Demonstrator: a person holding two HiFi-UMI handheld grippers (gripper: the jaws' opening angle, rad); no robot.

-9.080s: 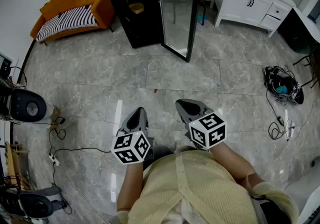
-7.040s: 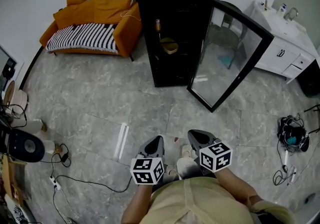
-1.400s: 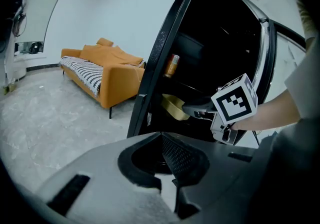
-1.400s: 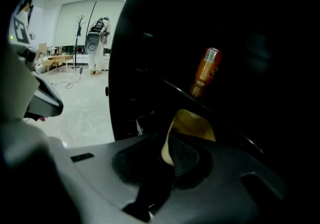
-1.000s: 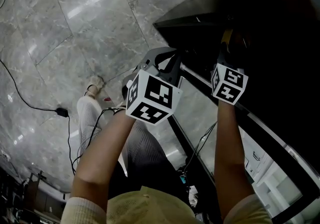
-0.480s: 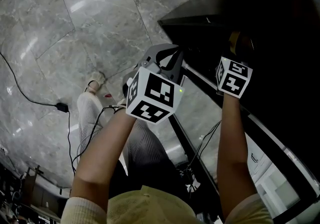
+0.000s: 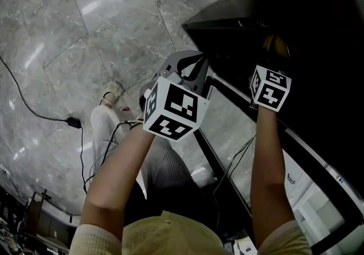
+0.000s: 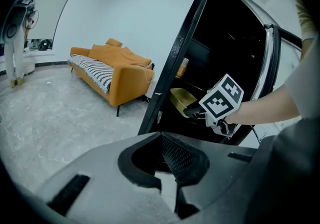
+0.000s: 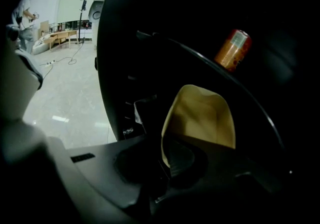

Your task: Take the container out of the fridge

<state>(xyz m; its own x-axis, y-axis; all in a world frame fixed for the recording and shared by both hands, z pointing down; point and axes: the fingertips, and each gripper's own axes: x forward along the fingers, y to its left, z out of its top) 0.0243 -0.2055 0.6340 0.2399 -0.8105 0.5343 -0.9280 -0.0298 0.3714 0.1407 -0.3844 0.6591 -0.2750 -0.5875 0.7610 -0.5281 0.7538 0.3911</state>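
Observation:
A yellow container (image 9: 200, 118) lies on a shelf inside the black fridge (image 7: 318, 32); it also shows as the yellow container (image 8: 181, 100) in the left gripper view. My right gripper (image 9: 167, 160) reaches into the fridge, its jaws closing with the container's near rim between them and the pads on it. In the head view the right gripper (image 7: 272, 60) is half lost in the dark interior, just below the container (image 7: 277, 46). My left gripper (image 8: 167, 188) stays outside the fridge, shut and empty. From overhead, the left gripper (image 7: 190, 67) hovers beside the fridge's front edge.
An orange can (image 9: 232, 49) stands on the shelf above the container. The fridge's glass door (image 7: 239, 128) hangs open under my right arm. An orange sofa (image 8: 115, 73) stands by the far wall. A cable (image 7: 34, 109) runs over the marble floor.
My right gripper has pushed a little further into the fridge, up to the container. The left gripper has barely moved.

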